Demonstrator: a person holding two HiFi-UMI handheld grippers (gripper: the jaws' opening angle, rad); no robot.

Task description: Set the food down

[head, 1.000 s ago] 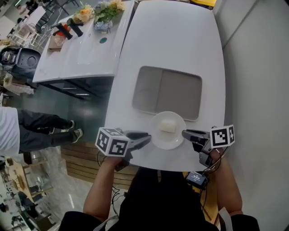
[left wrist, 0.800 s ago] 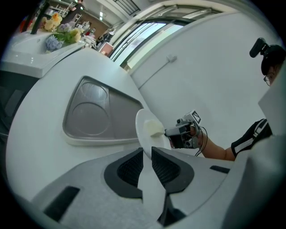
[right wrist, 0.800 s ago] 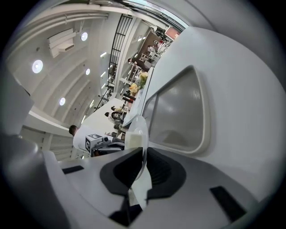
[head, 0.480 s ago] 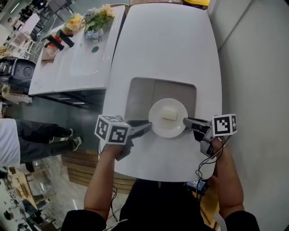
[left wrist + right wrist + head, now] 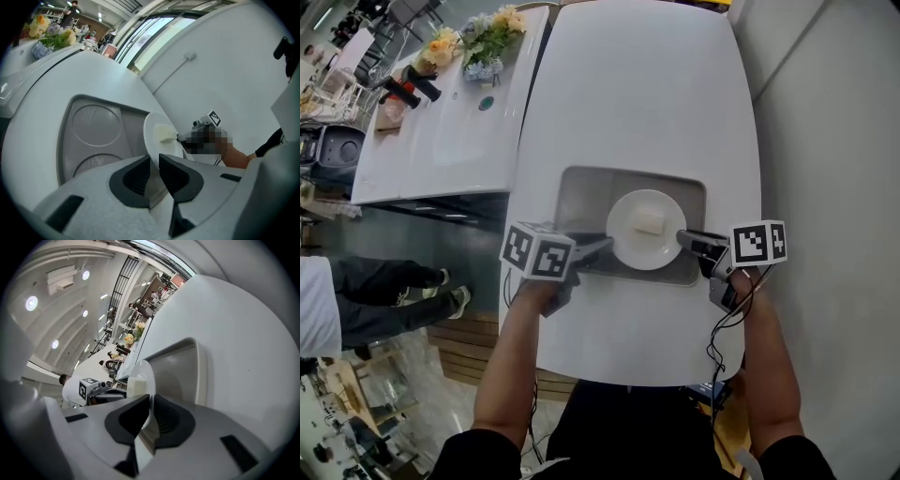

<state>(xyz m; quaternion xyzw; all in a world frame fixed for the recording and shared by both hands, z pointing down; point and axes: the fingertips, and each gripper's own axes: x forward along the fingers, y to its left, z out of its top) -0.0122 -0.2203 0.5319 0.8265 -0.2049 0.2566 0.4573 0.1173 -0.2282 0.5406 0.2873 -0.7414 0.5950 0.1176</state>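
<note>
A round white plate [image 5: 646, 229] carries a pale block of food [image 5: 648, 221]. It hangs over the right part of a grey tray [image 5: 581, 194] on the white table [image 5: 647, 84]. My left gripper [image 5: 605, 245] is shut on the plate's left rim, and my right gripper [image 5: 684, 239] is shut on its right rim. In the left gripper view the plate [image 5: 157, 138] stands edge-on between the jaws, with the food [image 5: 164, 133] on it and the tray [image 5: 93, 136] behind. In the right gripper view the plate [image 5: 143, 380] sits between the jaws above the tray [image 5: 180, 362].
The tray has round and square recesses on its left side. A second white table [image 5: 450, 122] at the left holds flowers [image 5: 492, 37] and small items. A person's legs [image 5: 384, 281] stand at the left, on the floor. A grey wall runs along the right.
Both grippers have carried the plate forward, away from the table's near edge, to a spot over the tray. The grip on both rims has not changed.
</note>
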